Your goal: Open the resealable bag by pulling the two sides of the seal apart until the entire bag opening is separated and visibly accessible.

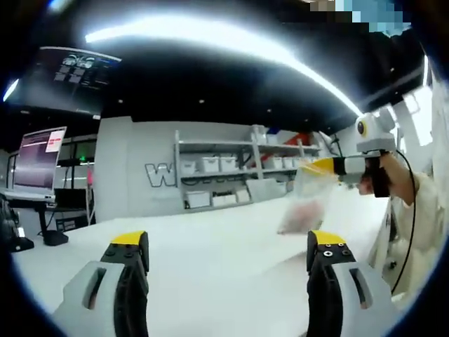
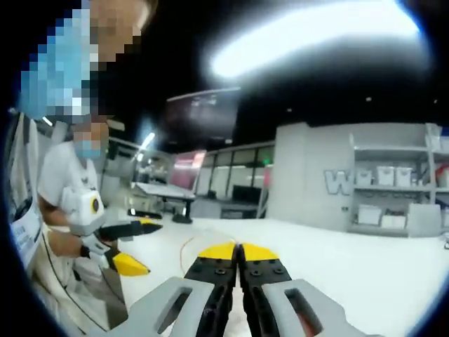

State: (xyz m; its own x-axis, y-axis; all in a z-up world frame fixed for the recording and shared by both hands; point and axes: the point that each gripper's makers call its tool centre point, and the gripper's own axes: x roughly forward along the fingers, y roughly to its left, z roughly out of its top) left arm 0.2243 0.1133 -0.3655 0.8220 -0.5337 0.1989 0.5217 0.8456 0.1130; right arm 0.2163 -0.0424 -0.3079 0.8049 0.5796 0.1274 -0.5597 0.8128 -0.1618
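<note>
From my left gripper view, the resealable bag (image 1: 306, 200) hangs in the air above the white table (image 1: 210, 260), up and to the right of my left gripper (image 1: 228, 242), well apart from it. The right gripper (image 1: 319, 166) comes in from the right edge and pinches the bag's top edge with its yellow tips, so the bag dangles below it, blurred and translucent with something pinkish inside (I can't tell what).

My left gripper's jaws stand wide apart with nothing between them. In the right gripper view, the right gripper (image 2: 238, 251) has its yellow tips pressed together; the bag itself I cannot make out there. The left gripper (image 2: 137, 246) shows at the left, its two jaws spread, held by a person's hand in front of a white shirt.

I count one bag and two grippers.
</note>
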